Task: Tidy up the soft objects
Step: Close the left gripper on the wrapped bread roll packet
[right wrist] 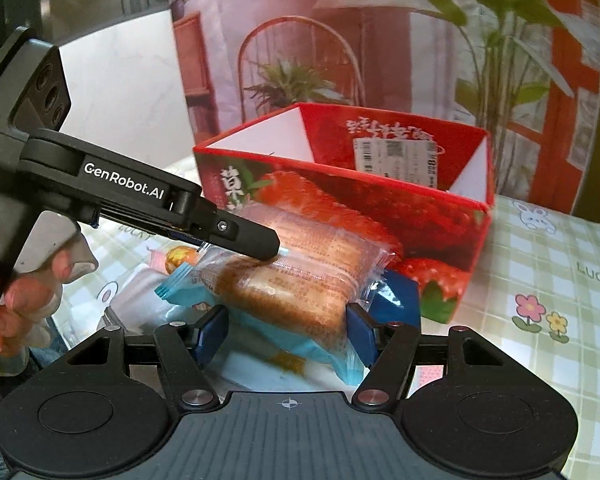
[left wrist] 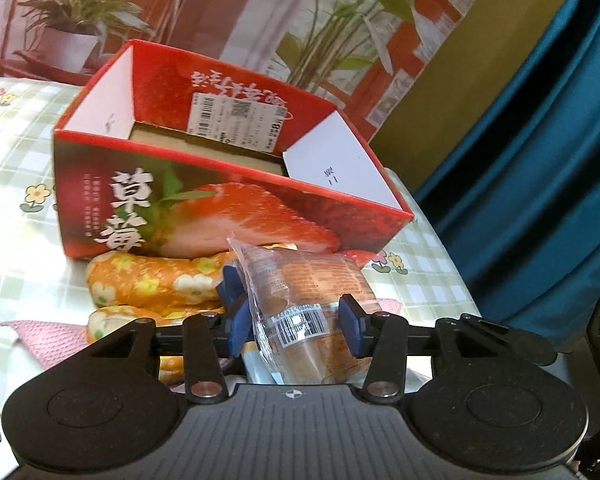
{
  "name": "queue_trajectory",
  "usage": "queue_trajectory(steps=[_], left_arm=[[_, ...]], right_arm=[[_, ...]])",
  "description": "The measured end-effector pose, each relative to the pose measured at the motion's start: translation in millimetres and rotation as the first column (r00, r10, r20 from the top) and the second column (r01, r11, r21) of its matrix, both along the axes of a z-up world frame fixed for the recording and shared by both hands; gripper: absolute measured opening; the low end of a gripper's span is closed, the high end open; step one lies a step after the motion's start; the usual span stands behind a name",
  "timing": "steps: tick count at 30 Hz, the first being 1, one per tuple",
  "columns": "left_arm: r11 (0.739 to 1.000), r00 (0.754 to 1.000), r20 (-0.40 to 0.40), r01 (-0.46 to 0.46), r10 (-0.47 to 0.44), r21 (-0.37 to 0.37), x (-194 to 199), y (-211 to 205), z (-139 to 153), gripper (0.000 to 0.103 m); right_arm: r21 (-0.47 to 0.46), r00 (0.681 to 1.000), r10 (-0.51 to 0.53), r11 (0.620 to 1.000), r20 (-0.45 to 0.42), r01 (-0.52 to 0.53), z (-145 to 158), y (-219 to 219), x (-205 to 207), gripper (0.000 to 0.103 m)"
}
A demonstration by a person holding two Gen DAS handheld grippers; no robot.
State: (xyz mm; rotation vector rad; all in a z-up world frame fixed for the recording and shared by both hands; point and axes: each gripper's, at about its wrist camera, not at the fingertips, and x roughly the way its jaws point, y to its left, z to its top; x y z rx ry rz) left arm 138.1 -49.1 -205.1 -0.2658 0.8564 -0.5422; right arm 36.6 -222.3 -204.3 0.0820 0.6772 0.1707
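Between the blue pads of the left tongs point(left wrist: 294, 326) sits a wrapped bread bun point(left wrist: 312, 280), its clear crinkled wrapper pinched at the barcode end. These tongs are clenched on the packet only as far as the bun's width, so the soft bread does not look crushed; the right wrist view shows a black finger of the left tongs point(right wrist: 256, 240) lying across the top of the wrapper. The bun is lifted off the tabletop point(left wrist: 428, 264) and tilted toward the box, which I take as a carry toward dropping it inside.

The right tongs point(right wrist: 288, 330) are spread about as wide as the bun, one pad at each side of it. Whether those pads press the wrapper or only flank it, I cannot tell; they may be steadying the packet while the other hand holds it. A light blue snack packet point(right wrist: 300, 344) lies under the bun, and a darker blue packet point(right wrist: 396, 296) rests beside the box's front corner.

Just left of the bun lie orange floral cushions point(left wrist: 152, 280), soft rolls stacked against the foot of the box, seemingly waiting their turn. A pink cloth point(left wrist: 40, 332) pokes out near them.

Farther back stands the red strawberry box point(left wrist: 204, 208), open-topped, flaps folded inward, its cardboard floor visible and bare where it shows. It looks like the collecting place. Beyond it hangs a printed backdrop point(left wrist: 228, 8) of potted plants.
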Motion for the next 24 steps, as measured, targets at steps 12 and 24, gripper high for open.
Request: queue_trajectory(steps=[12, 24], left_arm=[[0.999, 1.0, 0.022, 0.009, -0.008, -0.041, -1.1, 11.5, -7.4, 0.046], [0.999, 0.999, 0.033, 0.001, 0.001, -0.045, -4.3, 14.5, -9.6, 0.045]], right_arm=[[-0.002, 0.999, -0.028, 1.0, -0.02, 0.028, 4.3, -0.4, 8.5, 0.064], [0.057, 0.999, -0.031, 0.998, -0.033, 0.033, -4.6, -3.9, 14.0, 0.059]])
